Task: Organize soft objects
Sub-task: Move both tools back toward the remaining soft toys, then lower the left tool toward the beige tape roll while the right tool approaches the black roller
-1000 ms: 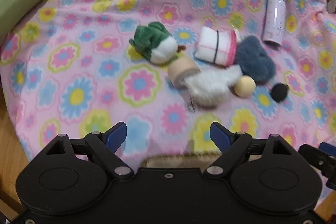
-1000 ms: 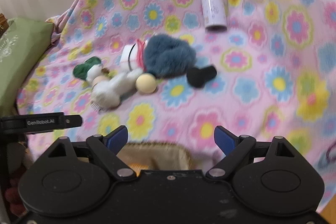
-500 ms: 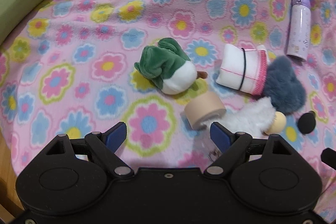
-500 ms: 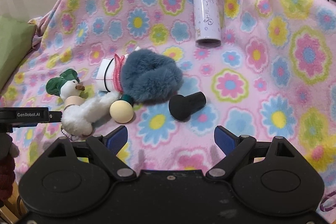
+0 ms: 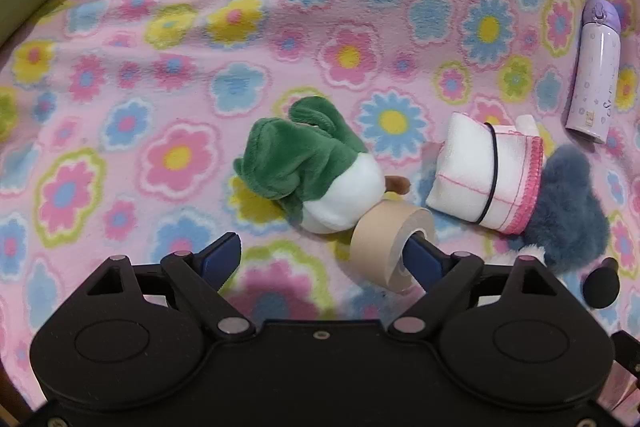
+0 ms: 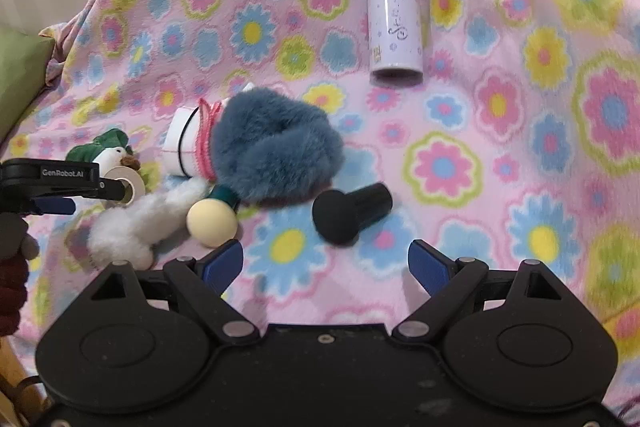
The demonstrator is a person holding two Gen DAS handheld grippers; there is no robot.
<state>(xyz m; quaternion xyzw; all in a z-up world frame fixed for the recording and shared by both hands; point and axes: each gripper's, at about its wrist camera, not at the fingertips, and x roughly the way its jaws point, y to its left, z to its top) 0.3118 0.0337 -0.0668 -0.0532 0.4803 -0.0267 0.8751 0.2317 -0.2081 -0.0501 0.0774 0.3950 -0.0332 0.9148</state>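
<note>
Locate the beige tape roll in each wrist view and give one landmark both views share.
Left wrist: beige tape roll lower centre, touching the green-and-white plush, one left gripper finger in its core.
Right wrist: far left, by the plush.
Shared landmark: purple bottle.

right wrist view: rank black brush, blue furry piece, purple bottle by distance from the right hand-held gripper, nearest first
From the right hand-held gripper, whose jaws stand open over the blanket:
1. Black brush, just ahead of the fingertips, near centre.
2. Blue furry piece, further out, ahead and to the left.
3. Purple bottle, farthest, lying near the blanket's top, slightly right of centre.
</note>
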